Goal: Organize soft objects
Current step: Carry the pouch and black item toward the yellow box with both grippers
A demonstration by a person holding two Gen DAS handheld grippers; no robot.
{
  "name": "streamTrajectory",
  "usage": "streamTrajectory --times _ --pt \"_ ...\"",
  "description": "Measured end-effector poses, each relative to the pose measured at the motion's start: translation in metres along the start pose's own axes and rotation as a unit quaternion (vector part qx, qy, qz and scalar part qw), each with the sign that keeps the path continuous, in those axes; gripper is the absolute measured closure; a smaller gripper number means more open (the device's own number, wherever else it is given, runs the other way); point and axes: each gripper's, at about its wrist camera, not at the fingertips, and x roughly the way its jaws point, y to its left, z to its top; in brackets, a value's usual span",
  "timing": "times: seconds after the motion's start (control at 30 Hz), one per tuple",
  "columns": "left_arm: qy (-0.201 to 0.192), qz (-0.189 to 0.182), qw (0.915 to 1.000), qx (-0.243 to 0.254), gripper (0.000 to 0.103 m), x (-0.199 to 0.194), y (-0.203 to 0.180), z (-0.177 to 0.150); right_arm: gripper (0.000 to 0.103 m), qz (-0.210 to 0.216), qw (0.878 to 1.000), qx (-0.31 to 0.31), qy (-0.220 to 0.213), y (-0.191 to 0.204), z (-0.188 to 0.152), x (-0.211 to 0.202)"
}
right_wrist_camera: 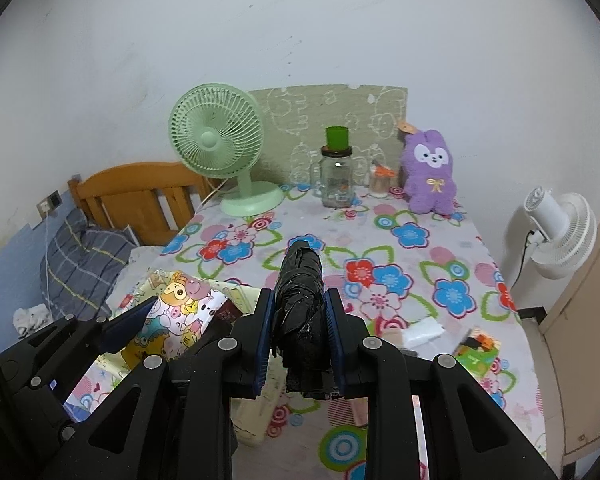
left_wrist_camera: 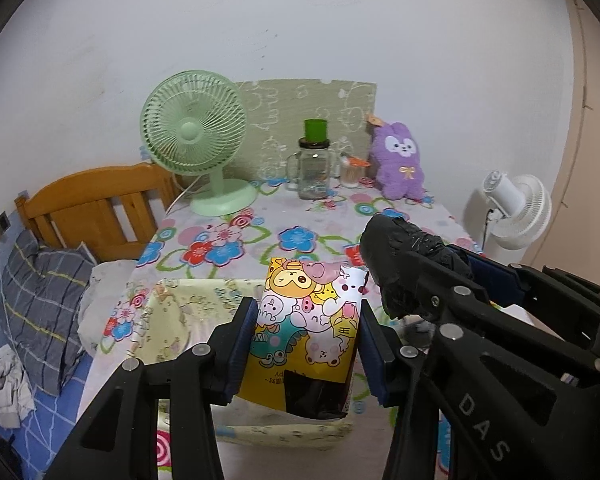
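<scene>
Item one: left tool [left_wrist_camera: 306, 340], clenched on the cartoon-print bag [left_wrist_camera: 306, 316], pads pressing the bag's two sides; the bag stands upright between them with its dark mouth towards the tool, over a pale printed cloth [left_wrist_camera: 172, 312] lying just ahead and to the tool's left. Item two: right tool [right_wrist_camera: 300, 316], clamped on a black plastic bundle [right_wrist_camera: 300, 280], which juts forward past the fingertips, lifted clear of the flowered surface [right_wrist_camera: 400, 240]; seen from the left tool, the bundle hangs just beside and above the bag's upper right corner. Risks, as I judge them: the bundle looks slick and crumpled, so a slack squeeze could let it slide out forwards; the bag is thin and soft, so the pinch may flatten its opening and leave the bundle nowhere to go, or the sides may buckle if the bundle is pushed in off-centre. The two tools sit close together, so a hasty crossing could knock one against the other and jog either load loose. Far beyond both tools: green fan [right_wrist_camera: 216, 140], glass jar [right_wrist_camera: 337, 176], purple plush [right_wrist_camera: 430, 172], all well apart from the work. Small clutter [right_wrist_camera: 476, 350] lies to the right tool's right, near enough to be swept by a wide swing.
</scene>
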Motion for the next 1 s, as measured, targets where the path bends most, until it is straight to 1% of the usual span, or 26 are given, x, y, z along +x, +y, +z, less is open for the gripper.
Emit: streamTrajectory --times 0.2,0.63,0.8,1.0 --pt "0.009 0.012 0.9999 -0.007 0.053 0.011 0.019 -0.003 0.075 0.024 1.0 -0.005 0.012 0.017 0.001 0.018" --pt "0.038 0.033 0.9987 -0.014 0.053 0.04 0.05 -0.011 0.075 0.039 0.998 -0.023 0.042 0.044 0.0 0.059" --pt "0.049 0.039 0.9979 -0.015 0.051 0.051 0.061 -0.015 0.075 0.043 0.997 -0.032 0.055 0.053 -0.004 0.071" --pt "0.064 0.047 0.9965 -0.024 0.051 0.065 0.073 -0.024 0.075 0.045 0.995 -0.047 0.074 0.064 -0.009 0.085"
